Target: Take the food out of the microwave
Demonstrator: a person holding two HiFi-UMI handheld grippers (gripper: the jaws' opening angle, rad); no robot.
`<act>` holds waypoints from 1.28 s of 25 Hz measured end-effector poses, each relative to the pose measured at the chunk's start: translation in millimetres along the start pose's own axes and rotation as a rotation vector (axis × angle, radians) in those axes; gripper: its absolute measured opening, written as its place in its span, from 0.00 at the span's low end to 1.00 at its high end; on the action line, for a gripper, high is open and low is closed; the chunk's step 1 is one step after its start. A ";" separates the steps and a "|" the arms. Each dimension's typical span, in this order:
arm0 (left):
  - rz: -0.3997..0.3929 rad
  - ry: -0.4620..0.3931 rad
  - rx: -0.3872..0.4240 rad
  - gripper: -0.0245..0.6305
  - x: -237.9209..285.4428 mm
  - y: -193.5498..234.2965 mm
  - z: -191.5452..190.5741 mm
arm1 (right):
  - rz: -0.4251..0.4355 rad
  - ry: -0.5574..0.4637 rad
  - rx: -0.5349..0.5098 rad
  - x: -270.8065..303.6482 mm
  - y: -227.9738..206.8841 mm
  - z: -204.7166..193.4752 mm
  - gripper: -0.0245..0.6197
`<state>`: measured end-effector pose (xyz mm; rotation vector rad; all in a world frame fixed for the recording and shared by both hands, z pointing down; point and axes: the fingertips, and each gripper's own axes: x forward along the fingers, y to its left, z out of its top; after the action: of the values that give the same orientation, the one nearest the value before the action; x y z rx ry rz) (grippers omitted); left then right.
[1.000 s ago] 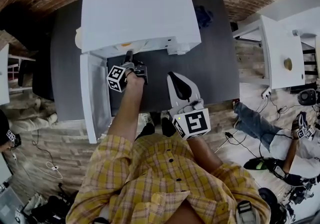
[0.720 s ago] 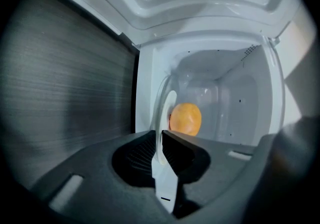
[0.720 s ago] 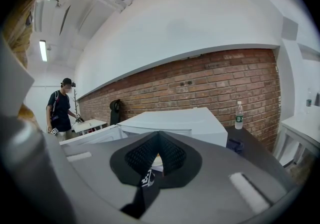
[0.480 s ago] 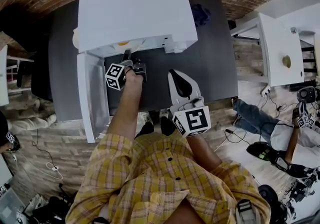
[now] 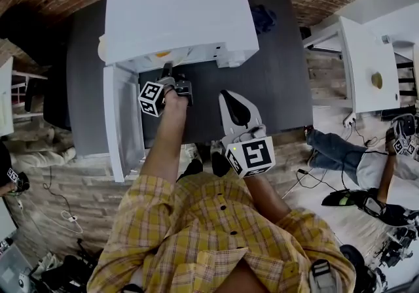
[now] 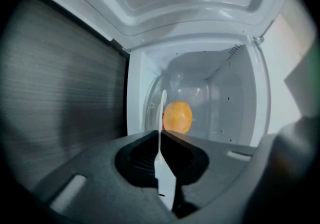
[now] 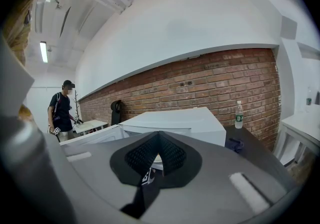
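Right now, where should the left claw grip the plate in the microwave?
Its near rim, from the open front. The plate is thin and edge-on to the left claw, whose jaws are closing on that rim; the orange food sits farther back, clear of the grip.

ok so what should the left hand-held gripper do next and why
Probably draw the white plate straight back out, kept level. The left hand-held gripper has its jaws closing on the plate's thin rim, with the round orange food sitting behind it inside the microwave, whose door stands open. The food looks free to roll, so a slow pull seems wise.
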<state>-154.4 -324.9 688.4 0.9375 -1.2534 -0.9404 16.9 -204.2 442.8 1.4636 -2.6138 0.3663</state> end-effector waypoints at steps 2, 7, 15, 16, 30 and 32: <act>-0.001 0.000 0.004 0.05 -2.3 -0.3 0.0 | 0.004 0.000 0.000 -2.4 1.6 -0.9 0.04; -0.019 0.012 0.021 0.05 -12.6 -1.6 -2.2 | 0.009 -0.004 0.000 -10.6 4.0 -0.8 0.04; -0.050 0.016 0.004 0.05 -43.8 -13.6 -6.8 | 0.008 -0.021 0.002 -21.4 8.5 -0.2 0.04; -0.055 0.017 -0.001 0.05 -49.0 -15.7 -8.3 | 0.007 -0.023 0.001 -23.6 9.4 0.0 0.04; -0.092 0.081 0.037 0.05 -116.8 -27.0 -31.1 | -0.028 -0.049 -0.002 -59.5 16.6 0.0 0.04; -0.098 0.090 0.048 0.05 -125.6 -30.2 -34.2 | -0.029 -0.054 -0.002 -63.3 18.1 1.6 0.04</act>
<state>-131.9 -215.3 615.5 1.0751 -1.1669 -0.9376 34.6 -143.5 424.5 1.5309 -2.6303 0.3252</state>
